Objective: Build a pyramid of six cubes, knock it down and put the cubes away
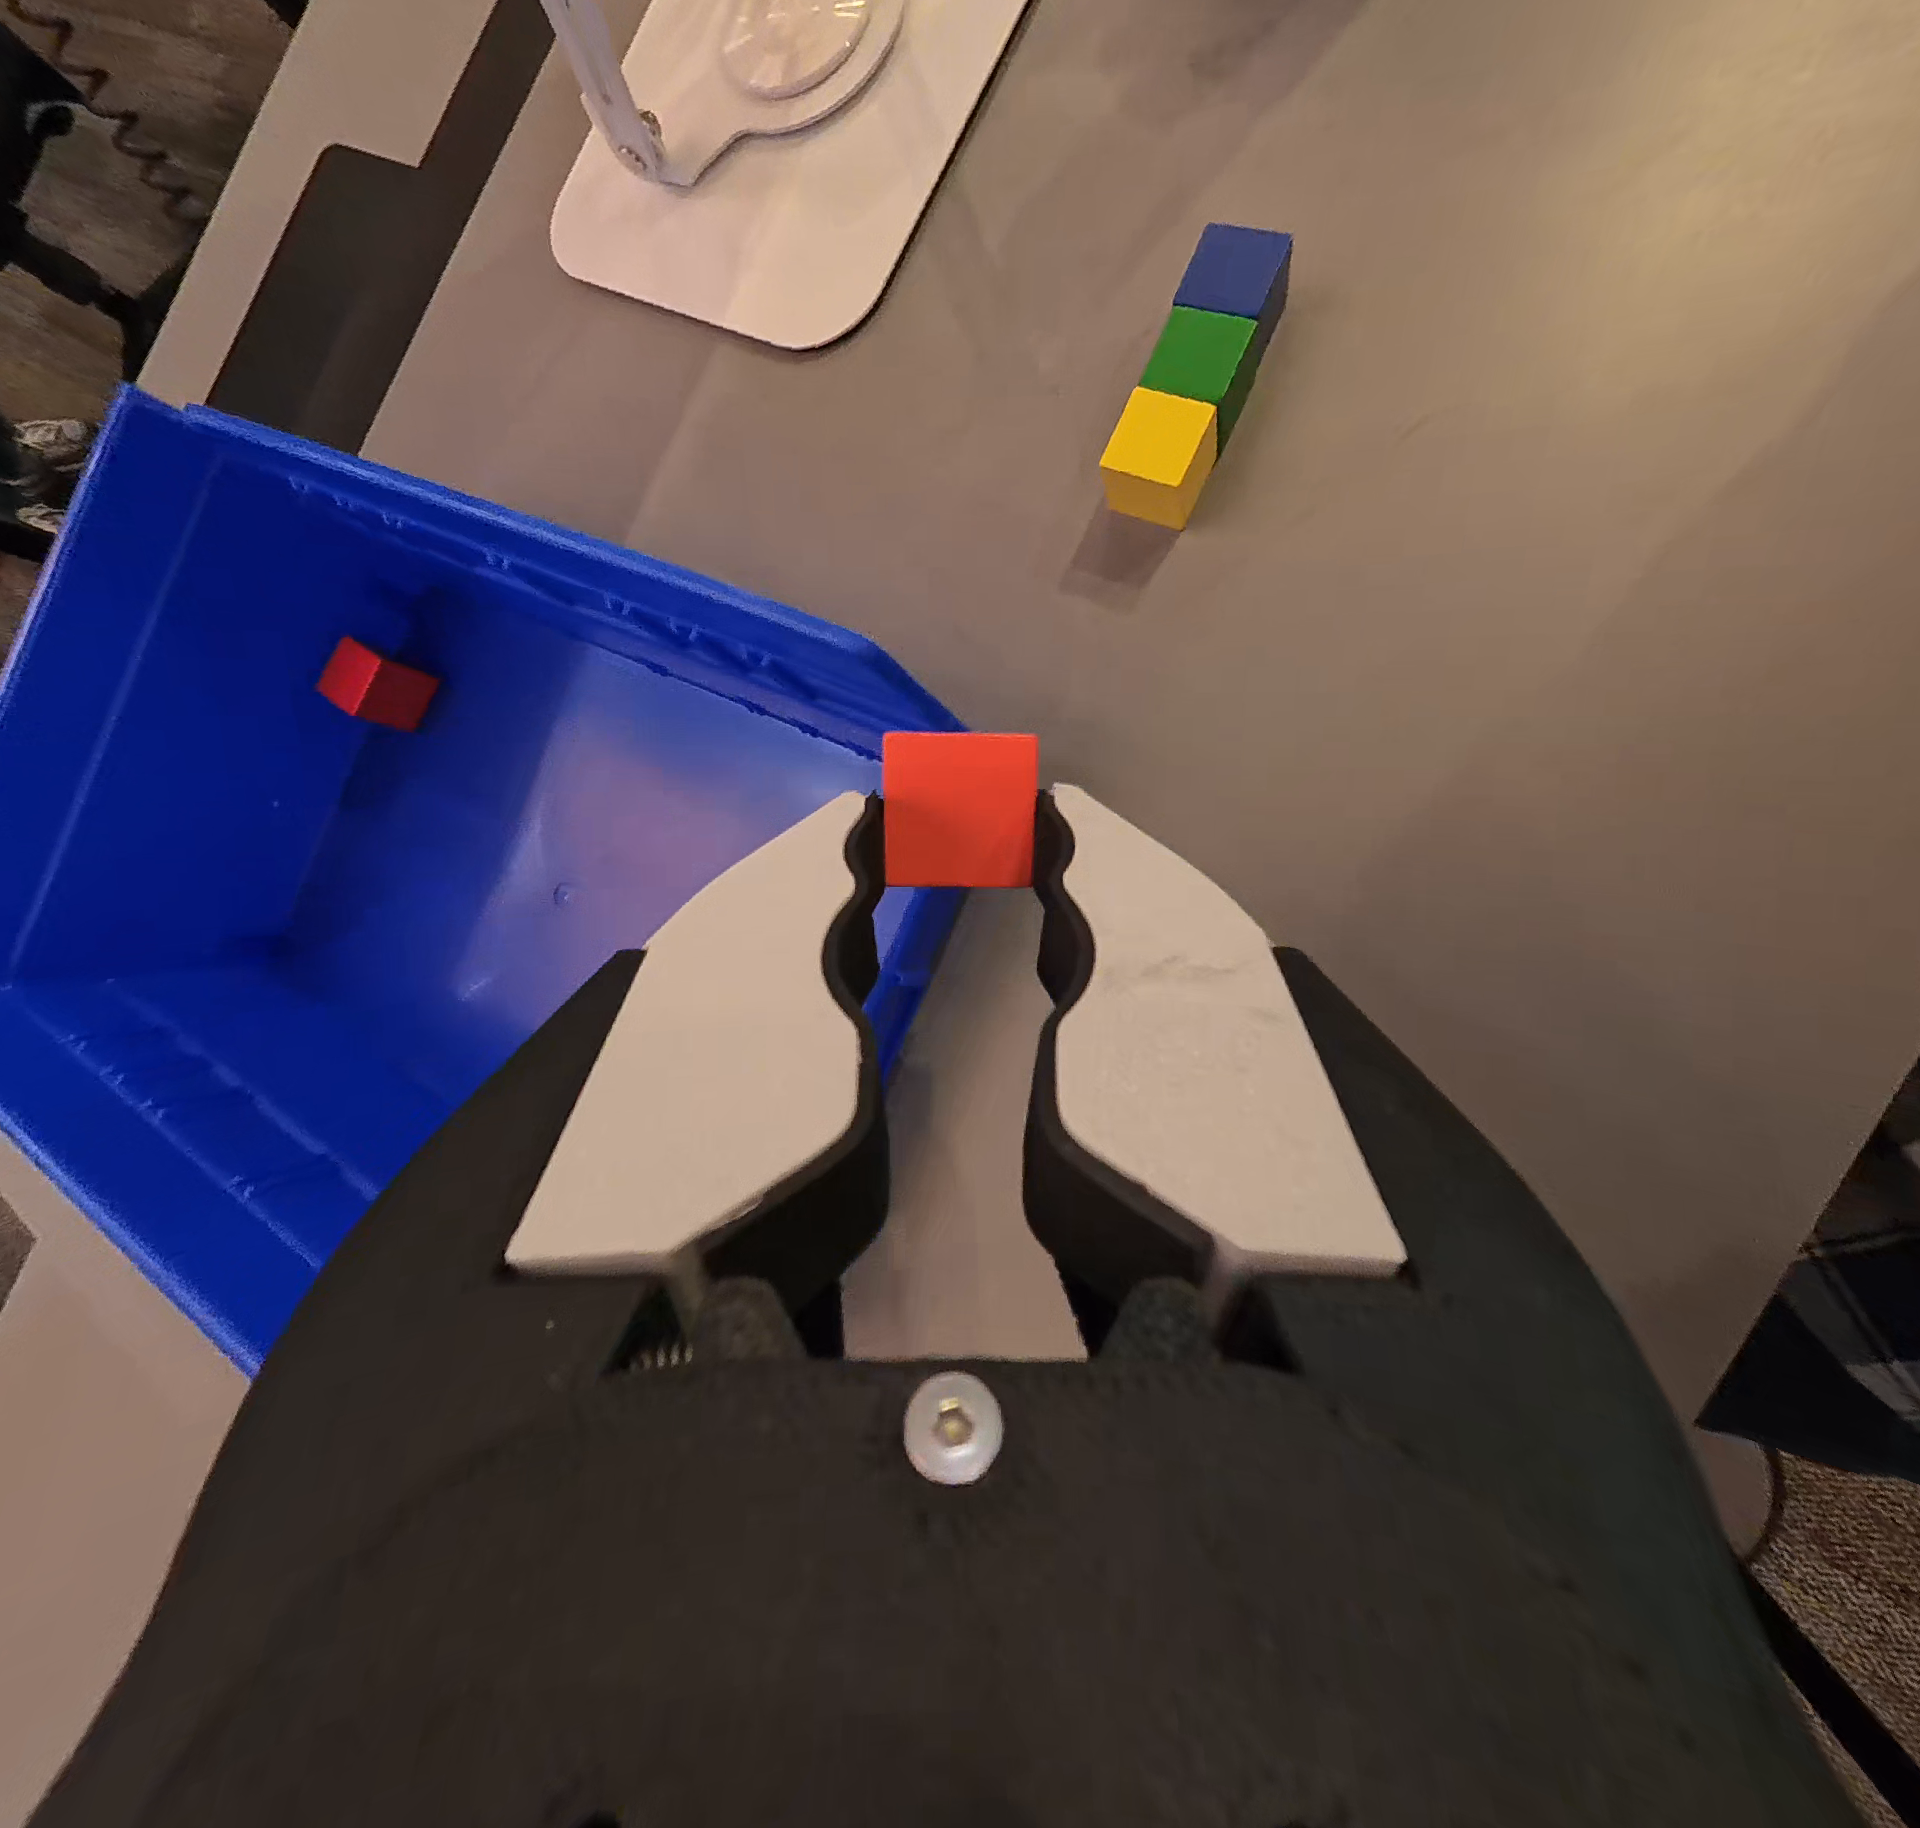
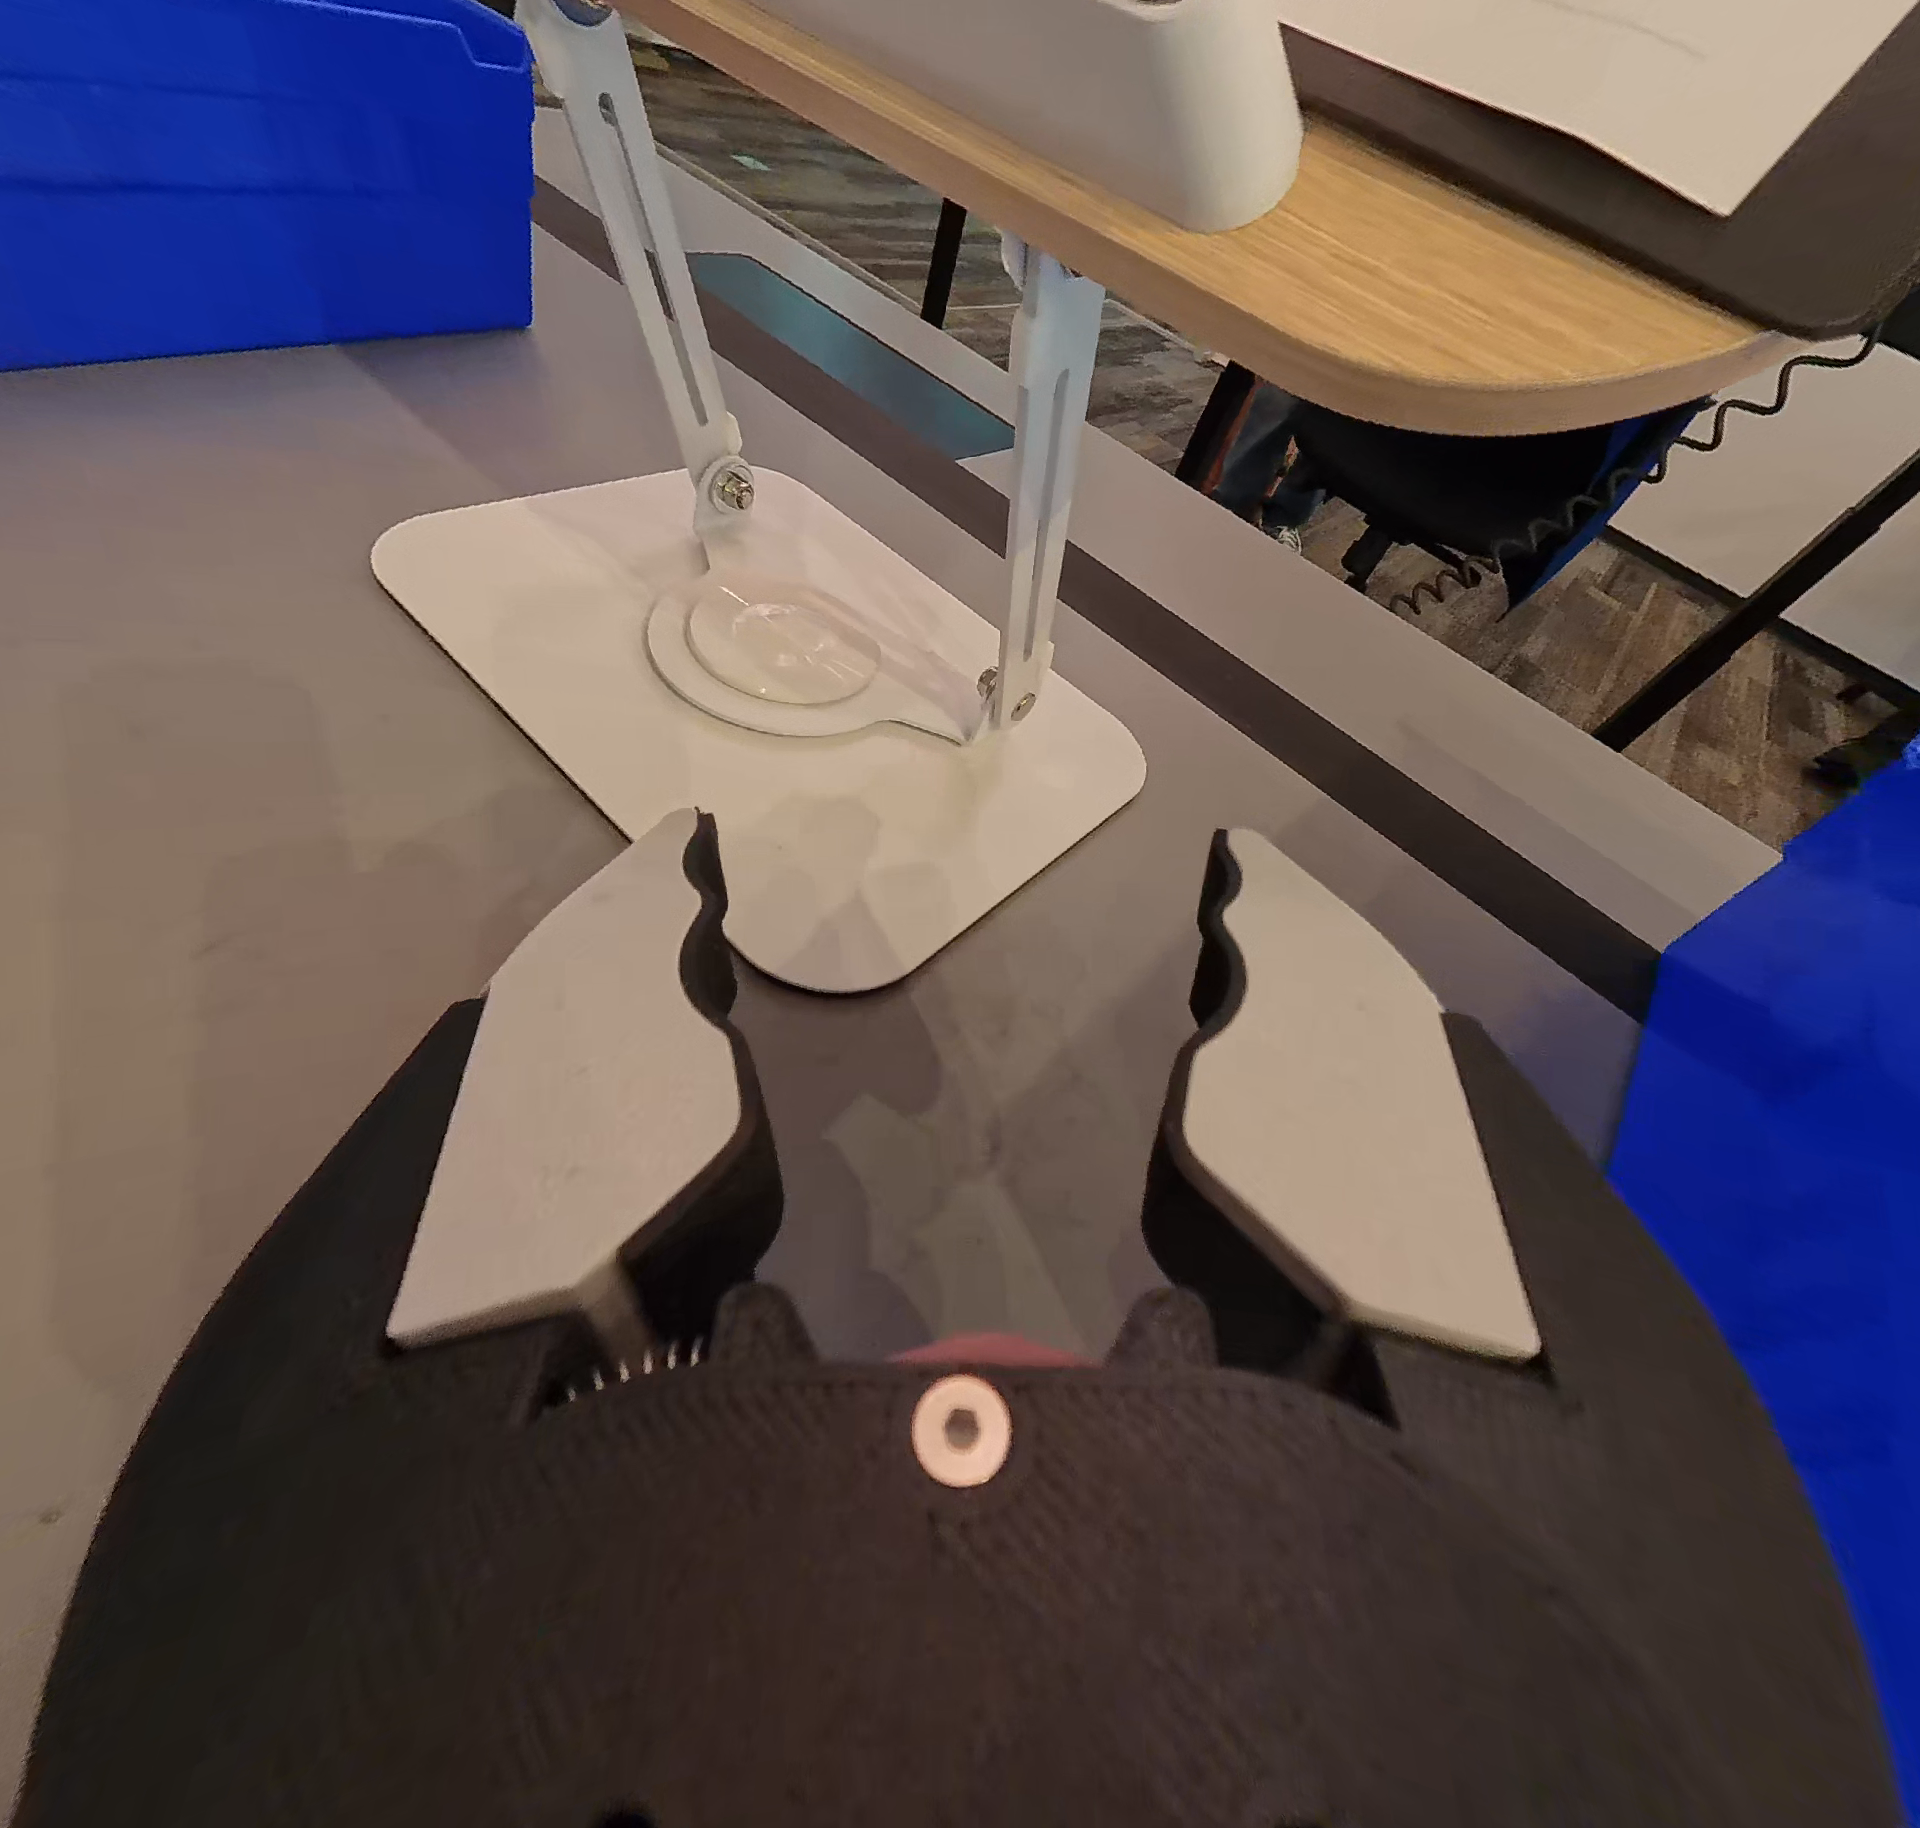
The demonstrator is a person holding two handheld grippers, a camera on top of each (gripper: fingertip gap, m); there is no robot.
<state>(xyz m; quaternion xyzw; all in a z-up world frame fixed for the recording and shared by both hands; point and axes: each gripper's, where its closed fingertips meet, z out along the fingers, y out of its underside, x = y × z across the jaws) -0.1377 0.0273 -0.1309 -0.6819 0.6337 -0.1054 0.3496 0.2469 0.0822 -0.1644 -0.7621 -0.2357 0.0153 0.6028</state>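
Observation:
My left gripper (image 1: 959, 791) is shut on an orange-red cube (image 1: 959, 808) and holds it above the near corner of a blue bin (image 1: 208, 1051). A darker red cube (image 1: 376, 682) lies inside that bin. A yellow cube (image 1: 1156, 456), a green cube (image 1: 1200, 353) and a blue cube (image 1: 1236, 272) touch in a row on the grey table to the upper right. My right gripper (image 2: 956, 833) is open and empty, low over the table in front of a white stand base (image 2: 935, 843). No cubes show in the right wrist view.
The white stand (image 1: 769, 220) with two slotted legs (image 2: 644, 251) carries a wooden shelf (image 2: 1299, 292) overhead. A blue bin (image 2: 239, 168) stands at the far left of the right wrist view and another blue bin (image 2: 1787, 1155) at its right edge. The table edge (image 1: 1849, 999) lies to the right.

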